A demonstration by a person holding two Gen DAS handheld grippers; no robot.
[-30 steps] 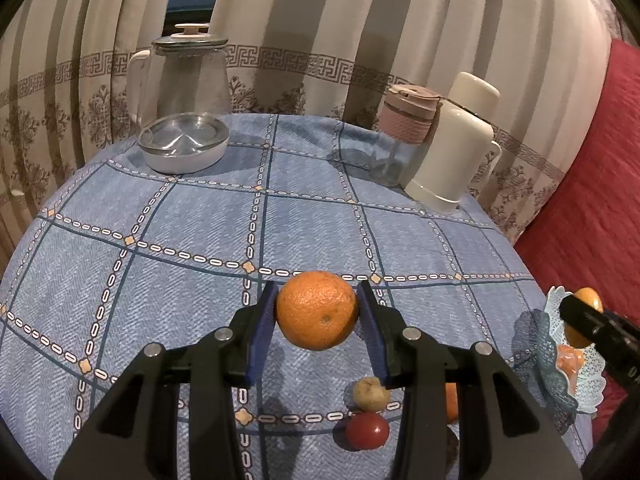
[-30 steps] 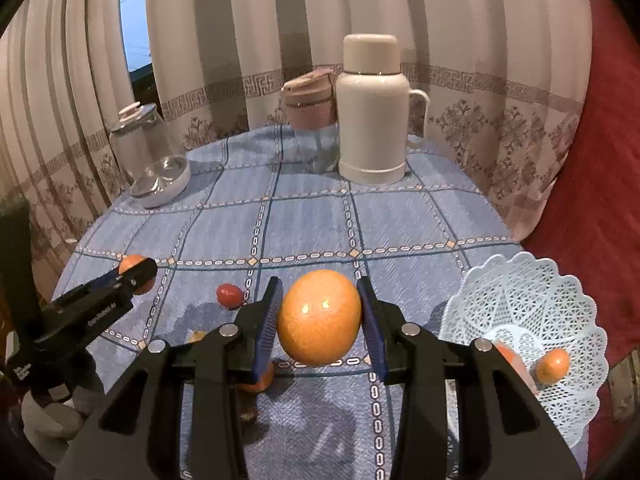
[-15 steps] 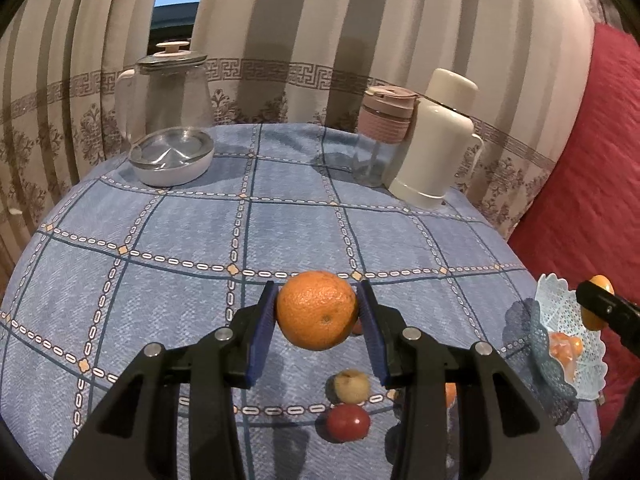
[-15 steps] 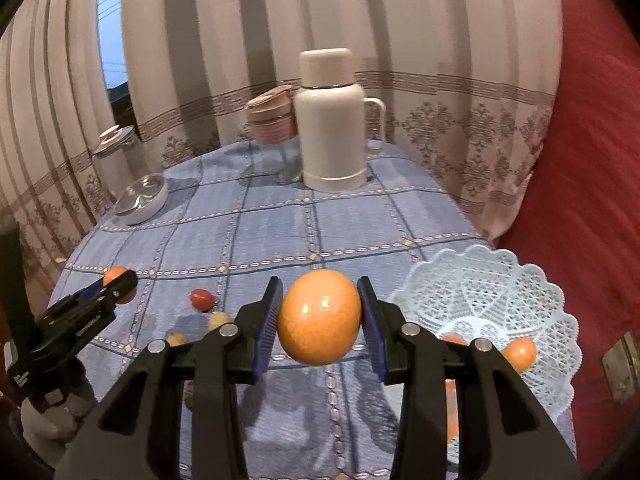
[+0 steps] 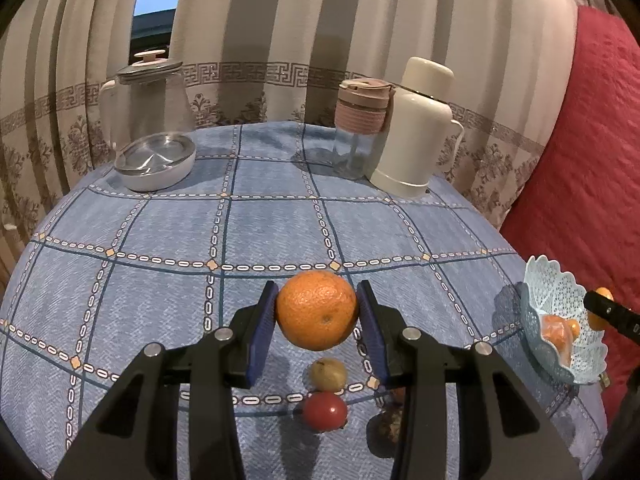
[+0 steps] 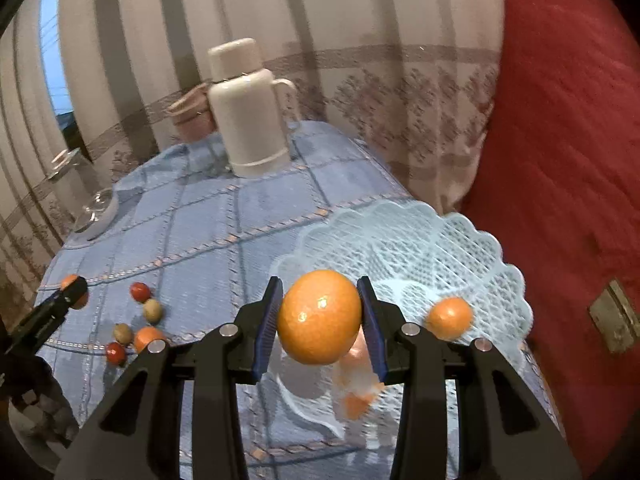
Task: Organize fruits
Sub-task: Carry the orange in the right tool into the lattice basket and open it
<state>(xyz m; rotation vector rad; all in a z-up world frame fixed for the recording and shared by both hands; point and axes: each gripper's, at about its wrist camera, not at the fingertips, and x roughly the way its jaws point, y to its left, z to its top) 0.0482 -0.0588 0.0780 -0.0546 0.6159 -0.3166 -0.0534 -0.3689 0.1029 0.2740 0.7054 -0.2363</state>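
My left gripper (image 5: 317,310) is shut on a rough-skinned orange (image 5: 317,308) and holds it above the blue checked tablecloth. Below it lie a yellowish fruit (image 5: 328,373), a red fruit (image 5: 324,411) and a dark fruit (image 5: 387,426). My right gripper (image 6: 319,316) is shut on a smooth orange (image 6: 319,315) and holds it over the near rim of the white lace fruit basket (image 6: 440,248). A small orange (image 6: 449,317) and other orange fruit lie in the basket. The basket (image 5: 540,292) also shows at the right edge of the left wrist view.
A cream thermos (image 5: 416,128), a pink-lidded glass cup (image 5: 360,128), a glass jug (image 5: 146,100) and a round dish (image 5: 156,160) stand at the table's far side. A red cushion (image 6: 560,160) is right of the table. Several small fruits (image 6: 136,328) lie left of the basket.
My right gripper has moved right with its orange, from over the cloth to over the basket's rim. My left gripper has drawn back slightly, still holding its orange.
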